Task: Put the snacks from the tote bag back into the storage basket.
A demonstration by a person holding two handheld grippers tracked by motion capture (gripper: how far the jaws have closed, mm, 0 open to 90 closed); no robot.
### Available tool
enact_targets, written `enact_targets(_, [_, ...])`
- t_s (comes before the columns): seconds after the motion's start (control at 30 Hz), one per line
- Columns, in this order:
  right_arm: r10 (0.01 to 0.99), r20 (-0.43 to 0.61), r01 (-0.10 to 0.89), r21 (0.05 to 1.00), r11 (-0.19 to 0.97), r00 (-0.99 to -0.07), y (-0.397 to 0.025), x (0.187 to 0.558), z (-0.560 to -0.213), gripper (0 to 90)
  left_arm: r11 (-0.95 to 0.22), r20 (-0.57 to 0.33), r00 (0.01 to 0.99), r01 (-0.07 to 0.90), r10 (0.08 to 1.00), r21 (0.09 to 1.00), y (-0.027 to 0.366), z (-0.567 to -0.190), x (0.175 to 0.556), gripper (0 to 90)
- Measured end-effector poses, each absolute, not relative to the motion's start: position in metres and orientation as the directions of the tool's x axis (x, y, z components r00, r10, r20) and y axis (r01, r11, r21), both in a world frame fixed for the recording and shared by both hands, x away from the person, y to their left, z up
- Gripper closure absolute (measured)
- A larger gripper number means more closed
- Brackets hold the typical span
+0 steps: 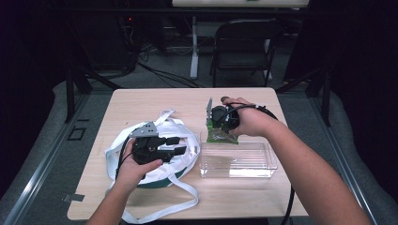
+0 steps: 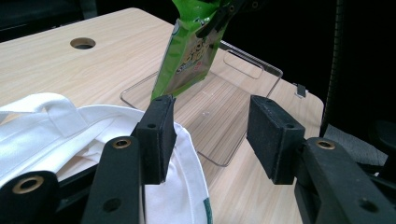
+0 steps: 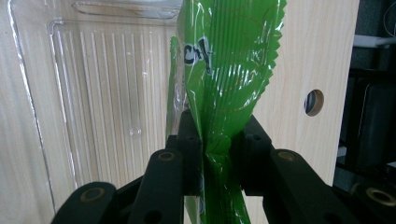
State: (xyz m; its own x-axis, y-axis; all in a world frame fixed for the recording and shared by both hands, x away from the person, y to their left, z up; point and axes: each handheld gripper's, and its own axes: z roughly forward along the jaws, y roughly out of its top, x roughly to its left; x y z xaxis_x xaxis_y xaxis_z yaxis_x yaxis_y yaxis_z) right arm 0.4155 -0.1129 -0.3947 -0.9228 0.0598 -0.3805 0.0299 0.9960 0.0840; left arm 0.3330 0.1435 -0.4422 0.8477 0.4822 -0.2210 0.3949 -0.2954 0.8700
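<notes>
- A dark room with a folding chair point(image 1: 244, 44) and cables on the floor lies behind a pale wooden worktop point(image 1: 155, 101) with a round cable hole point(image 2: 83, 43).
- The right tongs point(image 3: 217, 140) are clenched on the crimped edge of a green snack packet point(image 3: 229, 60), holding it above the far left corner of a clear plastic tray point(image 1: 239, 161).
- The tray sits by the worktop's right edge, toward the near side, and looks empty.
- The left tongs point(image 2: 210, 135) are released, jaws wide apart with nothing between them, hovering over a white tote bag point(image 1: 183, 157) that lies crumpled at the near left, its straps trailing to the near edge.
- Risks, as I judge them:
  - The grip is only on thin, slick foil, so the packet could slide out or tear if swung.
  - A packet let go this near the tray's rim could catch the wall and fall outside.
  - The light tray may skid if bumped.
  - The loose straps could snag the left tongs.
</notes>
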Motion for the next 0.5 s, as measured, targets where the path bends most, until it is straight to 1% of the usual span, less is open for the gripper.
enact_targets(0.4, [0.063,-0.387,0.029,0.094,0.995,-0.920,-0.112,0.421,-0.413,74.2,-0.298,-0.222,0.844,0.400,0.487,0.867,0.144,-0.444,0.335,51.6])
enact_targets(0.5, [0.053,-0.390,0.023,0.082,0.996,-0.919,-0.110,0.423,-0.417,74.2,-0.298,-0.224,0.844,0.402,0.487,0.866,0.144,-0.445,0.335,51.7])
